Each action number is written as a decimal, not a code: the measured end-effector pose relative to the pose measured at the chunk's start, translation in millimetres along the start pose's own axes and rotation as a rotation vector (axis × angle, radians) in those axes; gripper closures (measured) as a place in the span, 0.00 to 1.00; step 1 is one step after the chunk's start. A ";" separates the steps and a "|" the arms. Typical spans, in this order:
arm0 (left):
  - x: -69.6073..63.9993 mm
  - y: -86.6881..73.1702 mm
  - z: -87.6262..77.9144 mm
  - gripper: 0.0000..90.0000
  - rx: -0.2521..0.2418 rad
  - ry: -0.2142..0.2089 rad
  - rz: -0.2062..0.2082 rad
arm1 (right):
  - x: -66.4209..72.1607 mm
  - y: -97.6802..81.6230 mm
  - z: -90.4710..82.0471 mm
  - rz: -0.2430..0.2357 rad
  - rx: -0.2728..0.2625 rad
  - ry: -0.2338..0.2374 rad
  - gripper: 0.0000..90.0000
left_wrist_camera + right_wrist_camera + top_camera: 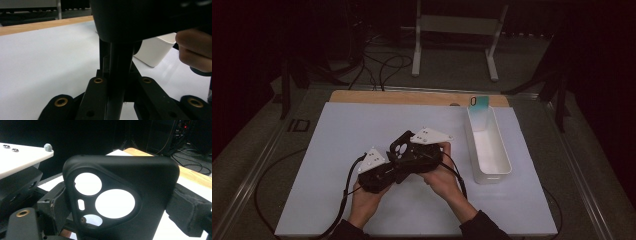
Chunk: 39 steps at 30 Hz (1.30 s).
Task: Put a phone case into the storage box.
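A black phone case (122,195) was held above the table (337,145), gripped across its width by the right gripper (120,210) and edgewise by the clenched left gripper (117,82). A handover appeared under way. One grip would need releasing before the case could go to the white bin (504,165).

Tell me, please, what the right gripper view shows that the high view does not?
Right gripper view: the black phone case close up, with its round camera cut-outs, and foam pads pressing its two sides. High view: the white bin on the right, a teal card at its far end, and the left hand and right hand meeting mid-table. Shared: the phone case itself and the white tabletop.
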State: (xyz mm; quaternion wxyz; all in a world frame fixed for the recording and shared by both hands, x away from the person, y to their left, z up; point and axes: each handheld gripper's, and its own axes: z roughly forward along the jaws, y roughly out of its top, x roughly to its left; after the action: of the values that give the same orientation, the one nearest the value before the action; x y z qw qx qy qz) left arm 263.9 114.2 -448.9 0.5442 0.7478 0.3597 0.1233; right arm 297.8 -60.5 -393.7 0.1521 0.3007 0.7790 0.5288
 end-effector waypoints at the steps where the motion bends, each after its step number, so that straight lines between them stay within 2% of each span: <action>1: 0.4 0.3 -0.5 0.91 -0.002 0.001 0.002 | 0.0 -0.1 -0.1 -0.001 0.001 0.004 0.15; 4: 0.6 0.4 -0.9 0.87 -0.004 0.001 0.002 | 0.5 -0.3 0.0 -0.002 0.002 0.008 0.15; 6: 1.5 0.2 -1.7 0.74 -0.008 0.002 0.001 | 1.0 -0.4 0.0 -0.006 0.001 0.008 0.15; 7: 1.6 0.1 -1.8 0.74 -0.007 -0.003 0.006 | 1.2 -0.5 0.0 -0.009 -0.002 0.007 0.15; 8: 1.6 0.1 -1.8 0.65 -0.007 -0.003 0.006 | 1.2 -0.5 0.0 -0.009 -0.002 0.007 0.15; 9: 0.5 -0.1 -1.2 0.65 -0.001 0.005 0.013 | 1.3 -0.3 -0.3 -0.011 -0.005 0.008 0.15; 11: -1.5 -0.6 0.2 0.43 0.005 0.046 0.020 | 1.2 0.1 -0.9 -0.010 -0.006 0.008 0.15; 15: -2.1 -1.2 1.2 0.17 0.012 0.086 0.026 | -0.1 -0.1 -1.8 -0.011 -0.012 0.002 0.15; 19: -0.7 -1.3 -0.2 0.04 0.024 0.101 0.036 | -2.0 -0.5 -3.1 -0.006 -0.013 -0.004 0.15; 23: 2.5 -2.5 -3.0 0.01 0.023 0.127 0.032 | -2.9 -0.4 -4.1 -0.003 -0.015 -0.012 0.15; 29: 8.1 -9.2 -13.9 0.00 0.014 0.163 0.052 | -6.2 0.5 -6.2 -0.008 -0.011 -0.023 0.15; 39: 32.9 -27.1 -42.5 0.00 0.003 0.223 0.055 | -10.8 0.6 -7.6 -0.011 -0.003 -0.044 0.15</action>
State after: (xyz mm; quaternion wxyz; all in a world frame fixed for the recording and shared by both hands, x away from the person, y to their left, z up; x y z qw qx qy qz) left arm 251.9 171.2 -464.2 0.4959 0.7401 0.3974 0.2200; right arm 302.1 -72.8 -391.0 0.1728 0.3078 0.7762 0.5224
